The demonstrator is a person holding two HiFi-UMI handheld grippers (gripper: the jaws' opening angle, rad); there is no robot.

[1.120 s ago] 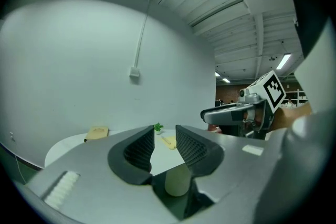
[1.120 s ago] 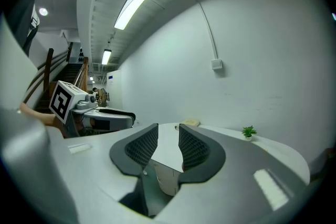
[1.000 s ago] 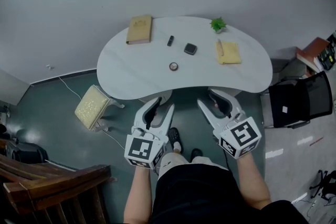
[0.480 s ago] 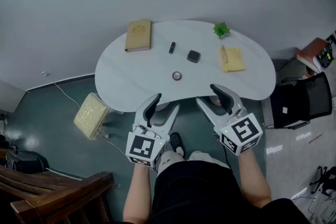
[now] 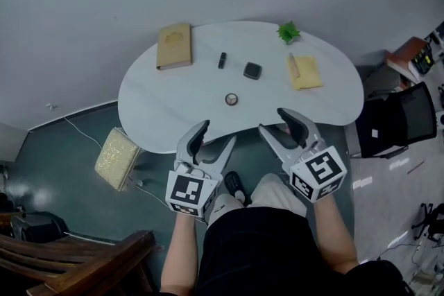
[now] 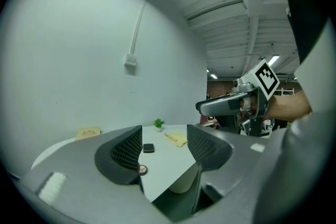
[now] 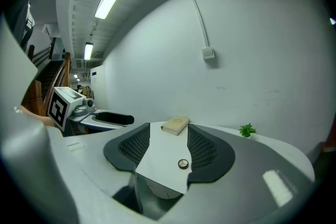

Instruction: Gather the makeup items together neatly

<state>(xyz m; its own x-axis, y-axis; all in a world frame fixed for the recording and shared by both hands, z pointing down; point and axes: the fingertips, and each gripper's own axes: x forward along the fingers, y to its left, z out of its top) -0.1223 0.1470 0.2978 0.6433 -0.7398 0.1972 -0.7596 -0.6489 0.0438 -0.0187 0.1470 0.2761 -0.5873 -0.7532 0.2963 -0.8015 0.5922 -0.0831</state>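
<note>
Head view, round compact (image 5: 231, 99), black square case (image 5: 252, 70)

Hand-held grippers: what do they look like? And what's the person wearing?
Both the left hand-held gripper and the right hand-held gripper have light grey bodies and two tapering jaws with dark, mesh-textured pads. Each carries a white cube with black square markers. No cables show. Forearms are sleeveless; the person wears a black garment and a dark shoe.
</note>
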